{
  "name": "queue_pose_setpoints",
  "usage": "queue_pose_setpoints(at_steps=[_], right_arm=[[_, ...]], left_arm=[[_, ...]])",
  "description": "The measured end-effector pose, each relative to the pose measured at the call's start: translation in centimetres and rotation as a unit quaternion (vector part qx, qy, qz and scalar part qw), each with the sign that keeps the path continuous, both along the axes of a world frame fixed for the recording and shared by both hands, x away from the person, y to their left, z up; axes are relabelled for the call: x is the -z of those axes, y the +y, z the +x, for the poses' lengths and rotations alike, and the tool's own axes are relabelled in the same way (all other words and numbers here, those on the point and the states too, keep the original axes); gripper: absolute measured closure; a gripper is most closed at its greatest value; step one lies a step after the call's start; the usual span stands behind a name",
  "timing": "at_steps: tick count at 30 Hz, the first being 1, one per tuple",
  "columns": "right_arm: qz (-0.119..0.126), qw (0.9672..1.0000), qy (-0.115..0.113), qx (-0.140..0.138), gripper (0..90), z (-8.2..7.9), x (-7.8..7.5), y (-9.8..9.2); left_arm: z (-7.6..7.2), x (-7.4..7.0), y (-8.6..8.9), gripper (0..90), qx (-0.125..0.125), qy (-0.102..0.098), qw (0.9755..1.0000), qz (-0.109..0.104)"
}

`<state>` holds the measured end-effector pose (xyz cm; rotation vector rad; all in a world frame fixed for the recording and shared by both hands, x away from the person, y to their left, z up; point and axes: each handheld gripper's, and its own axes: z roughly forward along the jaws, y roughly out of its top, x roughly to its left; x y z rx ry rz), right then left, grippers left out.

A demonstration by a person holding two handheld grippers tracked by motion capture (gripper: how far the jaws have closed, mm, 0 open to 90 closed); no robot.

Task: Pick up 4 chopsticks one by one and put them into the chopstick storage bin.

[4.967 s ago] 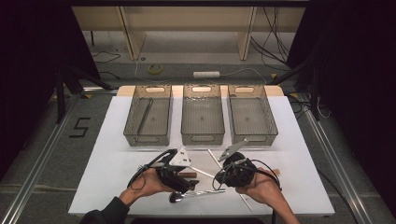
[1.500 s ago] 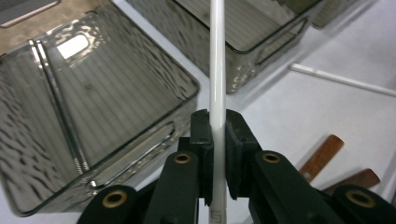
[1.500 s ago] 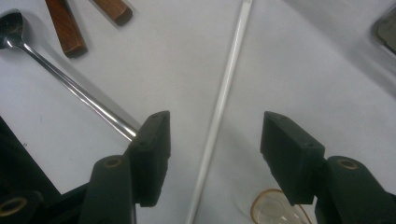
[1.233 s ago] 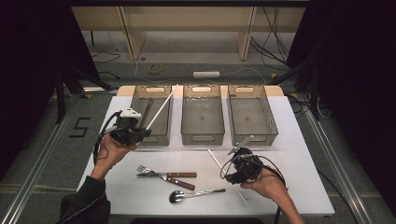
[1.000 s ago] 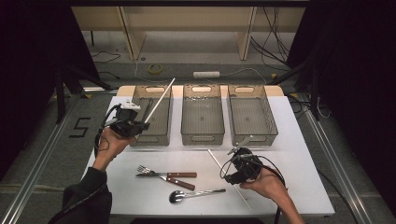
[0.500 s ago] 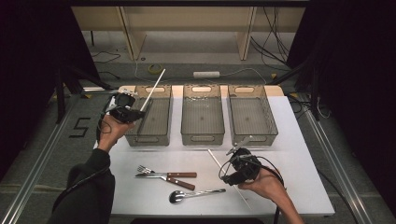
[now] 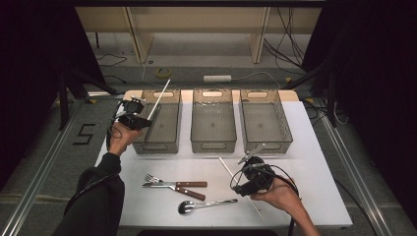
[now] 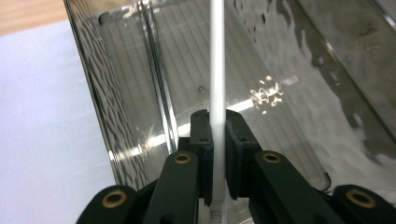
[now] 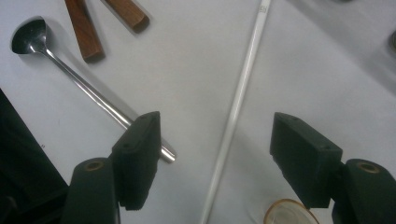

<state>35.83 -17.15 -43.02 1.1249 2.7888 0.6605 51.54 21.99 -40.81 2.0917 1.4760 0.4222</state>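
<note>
**Thin white sticks, one in hand and one on the desk**

The left tongs [image 8: 216, 154] are clamped on a thin white plastic stick [image 8: 217, 70] near its lower end; most of its length rises free at a slant over the left smoke-grey clear plastic bin [image 7: 160, 125], first of three in a row. The stick looks light and stiff, and smooth enough to slip or swing between the pads. Held this close to one end, it may pivot. A hold nearer the middle would likely steady it.

The right tongs [image 9: 224, 156] stand wide with nothing pressed between them, poised low over a second white stick [image 9: 238, 100] that lies flat on the white desk [image 7: 314, 162], running between the two pads. That stick sits so low that the pads would need to come right down to the surface and close across its middle. A steel spoon [image 9: 70, 77] lies just beside it, with a wooden-handled fork and knife [image 7: 174, 186] near.
</note>
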Motion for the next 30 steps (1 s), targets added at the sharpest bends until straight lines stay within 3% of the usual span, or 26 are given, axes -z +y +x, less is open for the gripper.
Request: queue_pose_setpoints(at_steps=[12, 15, 19, 21, 24, 30], right_arm=[[0.001, 1.0, 0.0, -0.004, 34.9, -0.1, 0.0, 0.1], [0.001, 1.0, 0.0, -0.003, 34.9, 0.0, 0.0, 0.0], [-0.002, 1.0, 0.003, -0.001, 35.9, 0.0, 0.0, 0.0], [-0.004, 1.0, 0.005, 0.0, 37.3, 0.1, 0.1, -0.1], [-0.016, 0.9998, 0.007, 0.013, 39.5, 0.4, 0.1, -0.1], [-0.032, 0.999, 0.019, 0.022, 44.7, 1.2, 0.3, 0.0]], left_arm=[[0.7, 1.0, -0.6, 81.5, -0.022, 0.023, 0.9995, 0.002], [0.6, 0.9, -0.7, 69.2, -0.026, 0.019, 0.9995, -0.005], [0.1, 0.3, -0.7, 61.3, -0.015, 0.014, 0.9997, -0.014], [-0.4, 0.0, -0.8, 54.3, -0.011, 0.009, 0.9995, -0.026], [-2.0, -0.7, -0.9, 45.2, 0.009, 0.002, 0.9977, -0.068], [-6.0, -1.3, -1.2, 33.4, 0.038, -0.04, 0.9951, -0.081]])
